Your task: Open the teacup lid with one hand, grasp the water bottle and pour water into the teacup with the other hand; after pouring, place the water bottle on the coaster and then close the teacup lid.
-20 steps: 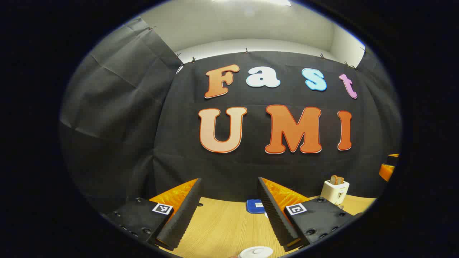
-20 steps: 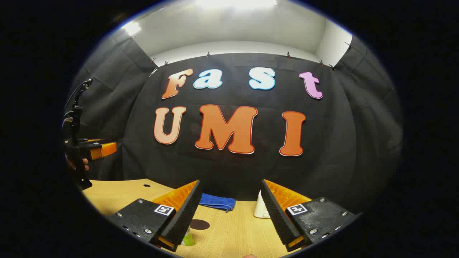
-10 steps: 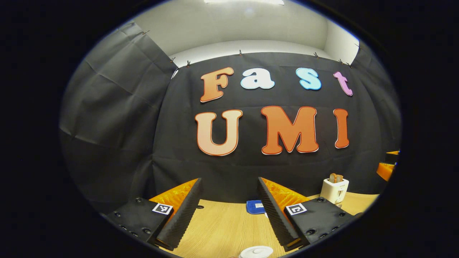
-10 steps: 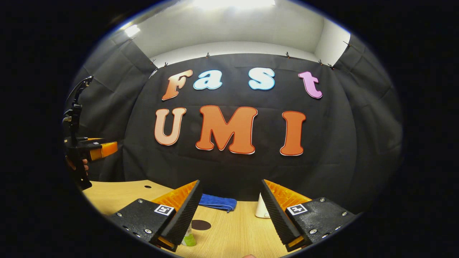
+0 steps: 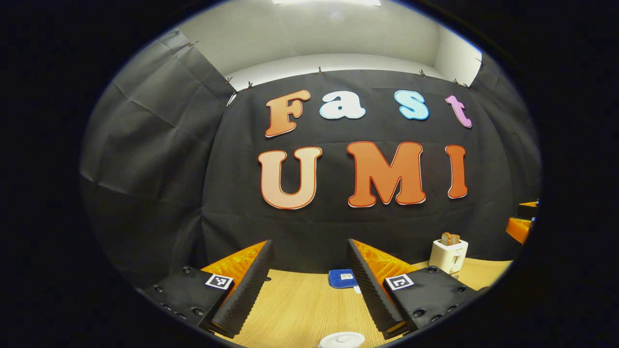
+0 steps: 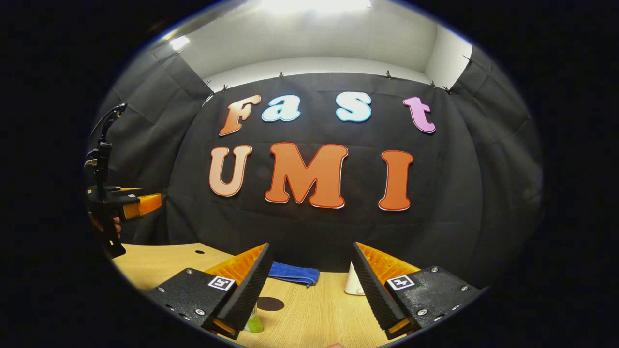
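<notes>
Down at the bottom of the left gripper view, the white teacup lid point(image 5: 341, 340) peeks up from the wooden table point(image 5: 300, 309). Above it, the left gripper point(image 5: 308, 285) is wide open and holds nothing. Farther back lie a blue cloth point(image 5: 341, 278) and a white toaster point(image 5: 449, 255). Over in the right gripper view, the right gripper point(image 6: 309, 287) is wide open too, with the green water bottle point(image 6: 253, 323) and the dark round coaster point(image 6: 270, 303) by its left finger.

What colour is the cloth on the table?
Blue cloth, clearest in the right gripper view.
</notes>
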Demonstrator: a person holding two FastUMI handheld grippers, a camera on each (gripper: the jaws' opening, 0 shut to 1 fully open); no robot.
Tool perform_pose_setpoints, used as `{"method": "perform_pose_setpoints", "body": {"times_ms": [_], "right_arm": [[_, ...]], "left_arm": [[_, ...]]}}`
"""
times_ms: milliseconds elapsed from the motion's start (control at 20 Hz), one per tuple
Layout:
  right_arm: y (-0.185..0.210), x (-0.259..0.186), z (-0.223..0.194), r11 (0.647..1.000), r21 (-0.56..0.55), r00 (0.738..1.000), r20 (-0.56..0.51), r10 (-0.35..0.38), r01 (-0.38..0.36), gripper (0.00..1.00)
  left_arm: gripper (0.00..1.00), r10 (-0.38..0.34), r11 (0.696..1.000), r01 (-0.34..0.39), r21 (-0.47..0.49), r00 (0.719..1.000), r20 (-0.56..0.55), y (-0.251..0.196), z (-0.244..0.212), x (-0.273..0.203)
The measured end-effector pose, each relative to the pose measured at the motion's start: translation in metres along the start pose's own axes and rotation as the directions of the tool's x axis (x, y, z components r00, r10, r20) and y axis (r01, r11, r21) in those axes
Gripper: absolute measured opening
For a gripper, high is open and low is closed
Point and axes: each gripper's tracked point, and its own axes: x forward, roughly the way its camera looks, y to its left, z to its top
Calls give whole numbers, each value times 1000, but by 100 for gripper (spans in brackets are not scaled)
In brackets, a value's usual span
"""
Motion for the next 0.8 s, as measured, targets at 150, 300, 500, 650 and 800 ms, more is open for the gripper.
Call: {"method": "perform_pose_setpoints", "body": {"times_ms": [150,300,500,650,800], "right_arm": [[3,2,-11,1000,-1,1000,-17,8,-8,99],[9,2,-24,1000,8,999,-40,28,-27,99],[22,1,-47,997,24,994,-81,73,-71,98],[33,0,-61,995,23,990,-105,98,-96,99],[45,-2,-78,991,39,982,-137,132,-127,98]], "left_arm": [[99,-24,1000,24,3,999,-23,-5,-13,0],[99,-58,998,58,-1,997,-55,-11,-32,-1],[99,-98,995,97,-15,986,-134,-21,-72,-7],[99,-126,992,124,-23,972,-197,-24,-100,-11],[99,-153,988,148,-39,954,-258,-30,-128,-17]]}}
